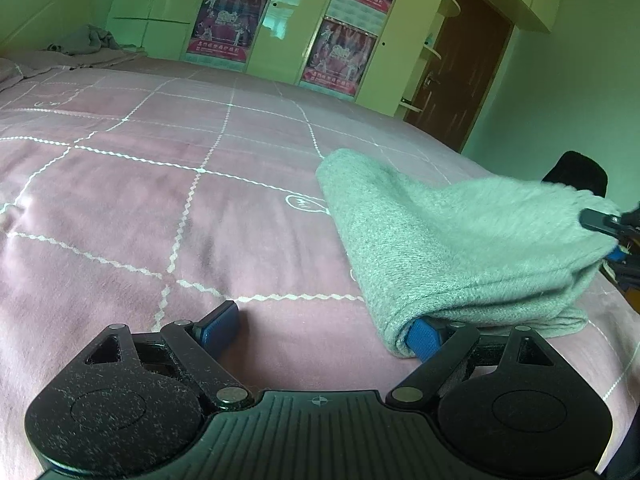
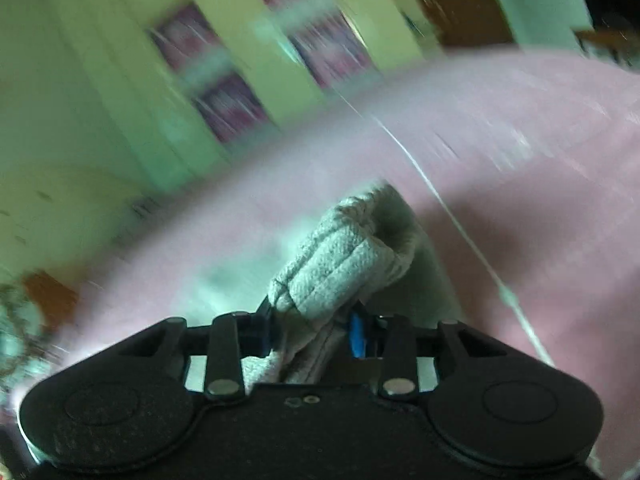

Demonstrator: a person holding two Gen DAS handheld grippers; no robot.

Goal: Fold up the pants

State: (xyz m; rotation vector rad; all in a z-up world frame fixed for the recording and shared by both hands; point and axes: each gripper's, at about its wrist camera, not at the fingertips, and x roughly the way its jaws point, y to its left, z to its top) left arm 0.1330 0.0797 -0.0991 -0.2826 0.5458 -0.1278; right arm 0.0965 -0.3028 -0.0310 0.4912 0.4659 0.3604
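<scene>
The pants are pale grey-green knit, folded into a thick bundle on the pink bed at the right. My left gripper is open low over the bed; its right finger is tucked under the bundle's near edge, its left finger is bare. My right gripper is shut on a bunched end of the pants; it also shows at the right edge of the left wrist view, lifting that end. The right wrist view is motion-blurred.
The bed cover has a white zigzag grid. A crumpled grey blanket lies at the far left of the bed. Cupboards with posters and a brown door stand behind. A dark chair back is past the bed's right edge.
</scene>
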